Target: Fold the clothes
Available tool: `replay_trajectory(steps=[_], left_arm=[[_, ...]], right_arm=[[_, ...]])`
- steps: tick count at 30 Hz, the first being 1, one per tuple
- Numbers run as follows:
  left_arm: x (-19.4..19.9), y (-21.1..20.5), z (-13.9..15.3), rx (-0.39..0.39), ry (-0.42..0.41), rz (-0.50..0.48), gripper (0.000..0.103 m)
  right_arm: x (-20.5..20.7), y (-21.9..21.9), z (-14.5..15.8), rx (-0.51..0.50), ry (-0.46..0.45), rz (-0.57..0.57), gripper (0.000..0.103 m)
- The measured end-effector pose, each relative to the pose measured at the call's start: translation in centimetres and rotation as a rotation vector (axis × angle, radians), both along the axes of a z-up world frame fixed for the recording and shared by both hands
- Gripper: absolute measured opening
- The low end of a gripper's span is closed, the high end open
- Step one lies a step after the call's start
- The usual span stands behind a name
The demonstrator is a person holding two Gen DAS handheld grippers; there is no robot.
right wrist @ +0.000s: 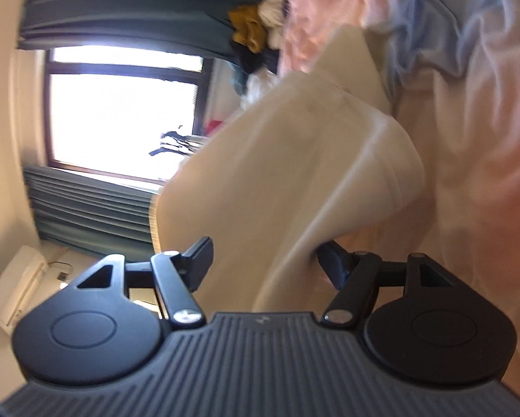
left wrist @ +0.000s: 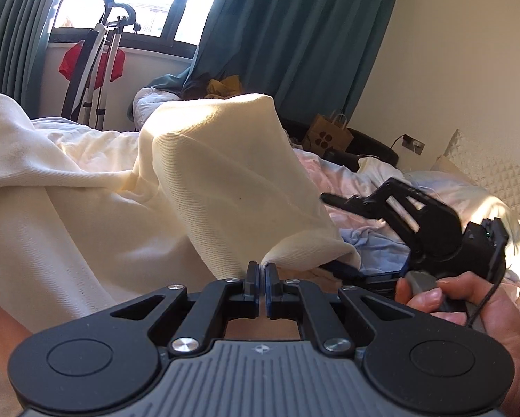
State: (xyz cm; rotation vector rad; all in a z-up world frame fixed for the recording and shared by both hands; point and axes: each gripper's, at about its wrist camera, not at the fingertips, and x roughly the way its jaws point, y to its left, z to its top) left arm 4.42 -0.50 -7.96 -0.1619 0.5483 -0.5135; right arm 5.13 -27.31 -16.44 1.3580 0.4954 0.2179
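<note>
A cream ribbed garment [left wrist: 204, 180] is lifted off the bed, its hem pinched low in the middle of the left wrist view. My left gripper [left wrist: 262, 272] is shut on that hem. To the right, a person's hand [left wrist: 468, 302] holds my right gripper, rolled on its side, with one finger [left wrist: 333, 199] reaching toward the garment's edge. In the blurred right wrist view the same cream garment [right wrist: 294, 173] hangs through the wide gap of my right gripper [right wrist: 266, 264]. That gripper is open, and its pads do not clamp the cloth.
Rumpled pink and pale blue bedding [left wrist: 367, 232] lies under the right gripper. A quilted pillow [left wrist: 496, 173] sits at the right. A brown paper bag [left wrist: 327, 135], teal curtains [left wrist: 294, 34] and a folded stand with red cloth [left wrist: 96, 62] stand by the window.
</note>
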Motion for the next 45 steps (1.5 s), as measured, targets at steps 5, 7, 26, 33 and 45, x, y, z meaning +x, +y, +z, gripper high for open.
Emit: replay_trajectory(steps=[5, 7, 26, 33, 45], left_arm=[[0.1, -0.3, -0.3, 0.012, 0.005, 0.007, 0.003], [-0.1, -0.6, -0.3, 0.018, -0.007, -0.004, 0.003], [-1.3, -1.7, 0.6, -0.043, -0.006, -0.17, 0.041], [0.6, 5.1, 3.4, -0.2, 0.091, -0.005, 0.055], [3.3, 24.8, 0.4, -0.52, 0.461, 0.705, 0.066]], right_arm=[[1.4, -0.2, -0.4, -0.019, 0.026, -0.009, 0.068], [1.5, -0.3, 0.4, -0.076, 0.02, -0.036, 0.052], [-3.2, -11.9, 9.2, -0.312, -0.14, -0.429, 0.007], [-3.8, -16.8, 9.4, -0.456, -0.097, -0.623, 0.007], [-5.4, -16.2, 10.1, -0.88, -0.007, -0.917, 0.007]])
